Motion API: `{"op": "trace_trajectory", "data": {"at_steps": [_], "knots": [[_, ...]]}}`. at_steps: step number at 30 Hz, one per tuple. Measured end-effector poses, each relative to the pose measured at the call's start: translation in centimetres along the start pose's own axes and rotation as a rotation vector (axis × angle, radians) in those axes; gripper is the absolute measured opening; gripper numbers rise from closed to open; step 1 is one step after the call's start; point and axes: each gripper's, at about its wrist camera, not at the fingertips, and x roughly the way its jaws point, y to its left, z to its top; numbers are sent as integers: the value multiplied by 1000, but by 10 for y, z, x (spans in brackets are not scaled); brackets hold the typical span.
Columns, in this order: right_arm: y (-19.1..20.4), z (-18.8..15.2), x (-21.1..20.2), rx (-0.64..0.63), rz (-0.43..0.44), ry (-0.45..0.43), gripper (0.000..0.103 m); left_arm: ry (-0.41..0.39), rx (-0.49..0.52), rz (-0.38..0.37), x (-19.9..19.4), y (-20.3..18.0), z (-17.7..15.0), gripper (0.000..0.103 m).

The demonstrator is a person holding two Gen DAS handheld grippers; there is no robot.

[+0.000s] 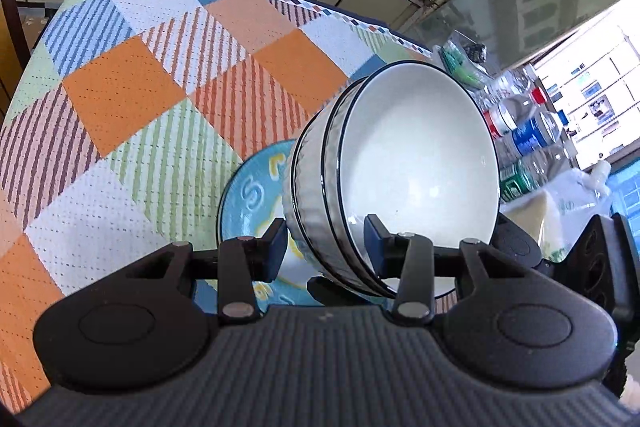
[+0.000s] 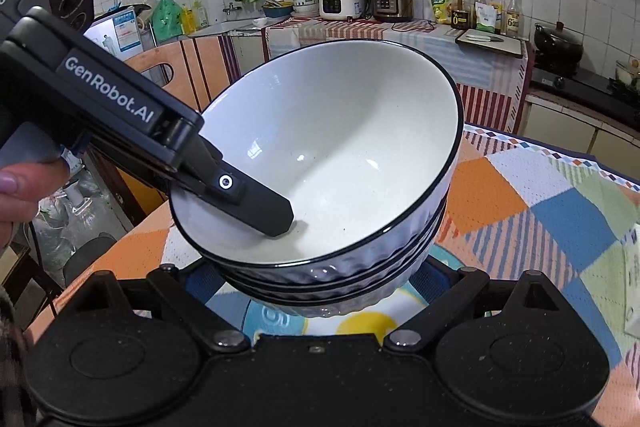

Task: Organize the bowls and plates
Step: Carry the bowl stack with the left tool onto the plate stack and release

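A stack of white bowls (image 1: 416, 155) with black rims and ribbed sides is tilted above a blue plate (image 1: 248, 187) with yellow markings on the patchwork tablecloth. My left gripper (image 1: 328, 243) is shut on the rim of the stack, one pad inside the top bowl, one outside. The right wrist view shows the same stack (image 2: 340, 155), the left gripper's finger (image 2: 264, 203) inside the top bowl, and the plate (image 2: 360, 323) below. The right gripper's fingers are hidden beneath the stack; its arms look spread wide.
The tablecloth (image 1: 120, 99) covers the table. Plastic bottles (image 1: 528, 131) and bags lie beyond the bowls. A kitchen counter (image 2: 360, 23) with cookers, oil bottles and a stove stands behind, and a chair (image 2: 192, 67) at the table's far side.
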Motion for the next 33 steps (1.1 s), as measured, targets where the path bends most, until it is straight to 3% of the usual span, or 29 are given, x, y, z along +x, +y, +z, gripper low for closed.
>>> {"op": "trace_trajectory", "data": {"at_steps": [16, 33], "knots": [[-11, -34, 8, 45, -38, 76, 98, 47, -33, -11, 55, 2, -27, 40], [-23, -52, 33, 19, -71, 98, 98, 26, -61, -18, 91, 16, -32, 41]]}}
